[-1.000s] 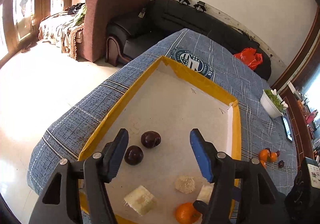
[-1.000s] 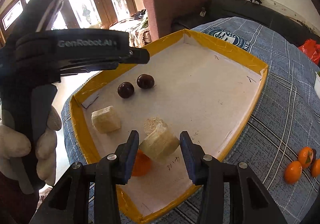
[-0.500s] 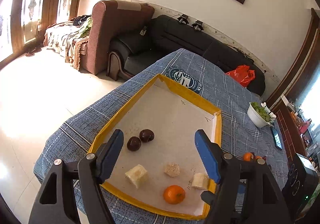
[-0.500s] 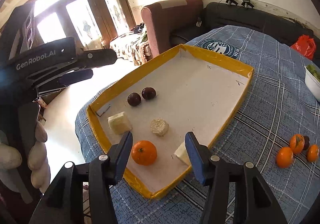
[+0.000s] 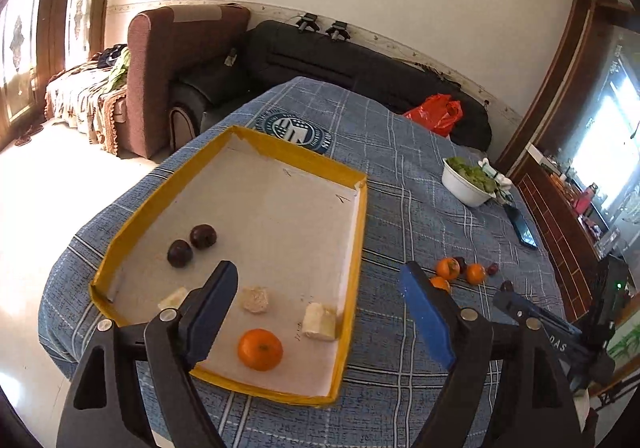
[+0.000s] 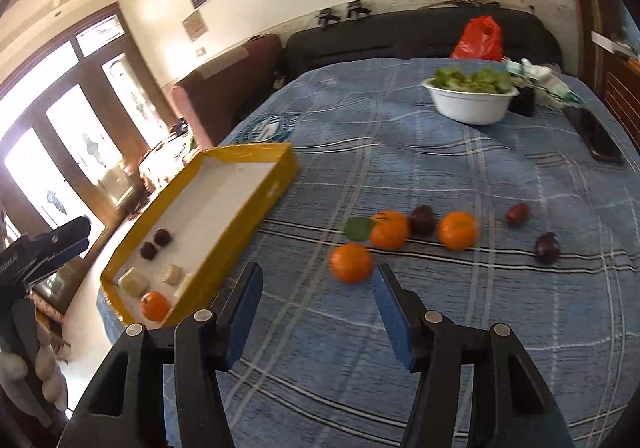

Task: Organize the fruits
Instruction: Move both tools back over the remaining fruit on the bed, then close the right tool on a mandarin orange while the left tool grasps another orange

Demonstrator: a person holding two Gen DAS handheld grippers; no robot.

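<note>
A yellow-rimmed white tray [image 5: 356, 248] lies on the blue cloth; it also shows in the right wrist view [image 6: 244, 155]. It holds two dark plums [image 5: 192, 246], three pale banana chunks [image 5: 318, 322] and one orange [image 5: 260, 350]. Three oranges [image 6: 351, 263] and several dark plums [image 6: 423, 219] lie loose on the cloth to the tray's right. My left gripper [image 5: 320, 312] is open and empty above the tray's near end. My right gripper [image 6: 316, 308] is open and empty, just short of the nearest loose orange.
A white bowl of greens [image 6: 472, 99] stands at the far right of the table, with a dark phone [image 6: 598, 135] beside it. A green leaf [image 6: 358, 228] lies by the oranges. A red bag [image 6: 478, 37] sits on the black sofa behind.
My right gripper let go of a banana chunk in the tray, pulled back and swung right to face the loose fruit. My left gripper rose and drew back from the tray.
</note>
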